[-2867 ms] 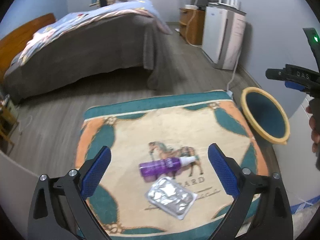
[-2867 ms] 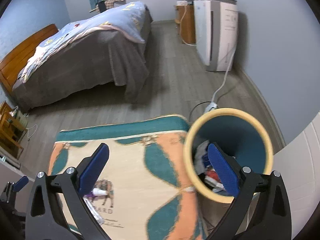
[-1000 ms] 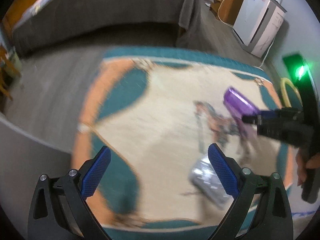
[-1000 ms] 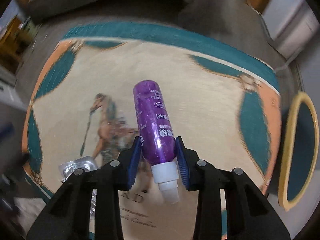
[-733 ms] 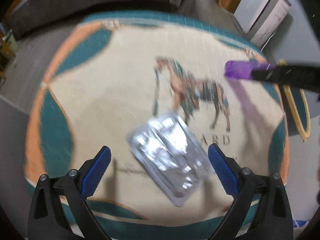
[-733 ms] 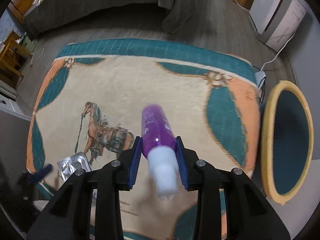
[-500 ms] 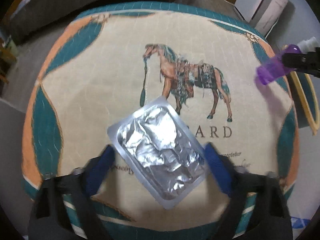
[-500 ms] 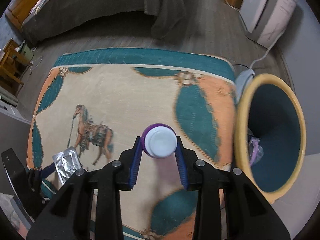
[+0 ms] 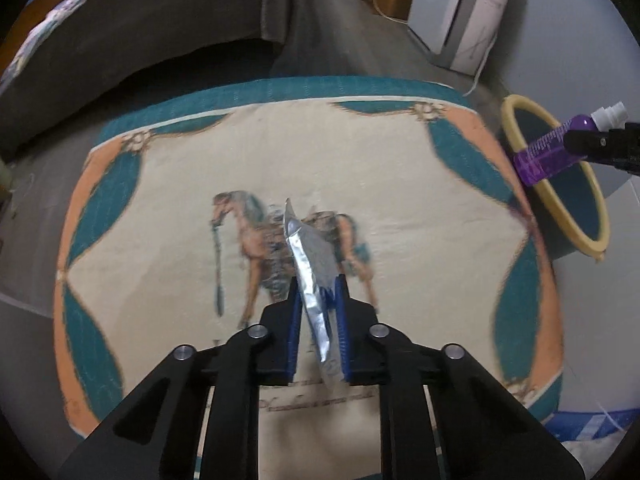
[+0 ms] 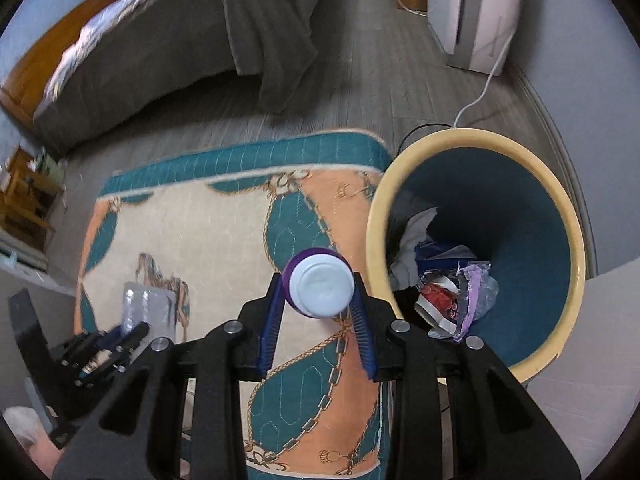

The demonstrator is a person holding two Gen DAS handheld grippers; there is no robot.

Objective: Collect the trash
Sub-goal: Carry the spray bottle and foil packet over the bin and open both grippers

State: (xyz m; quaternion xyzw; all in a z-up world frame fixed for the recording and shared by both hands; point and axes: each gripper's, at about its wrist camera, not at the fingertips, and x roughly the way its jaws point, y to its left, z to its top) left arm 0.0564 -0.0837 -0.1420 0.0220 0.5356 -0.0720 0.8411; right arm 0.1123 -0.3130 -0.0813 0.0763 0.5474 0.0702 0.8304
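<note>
horse-patterned rug (image 9: 400,184), grey-covered bed (image 10: 192,52)

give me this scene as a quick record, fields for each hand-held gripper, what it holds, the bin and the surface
left hand-held gripper: jaws closing on the silver foil blister pack, pack edge-on between the pads
right hand-held gripper: shut on the purple bottle, white cap toward the camera
bin: yellow rim, teal inside, already holds wrappers and paper
bottle versus bin: beside the rim, not yet inside
surface: horse-print rug
</note>
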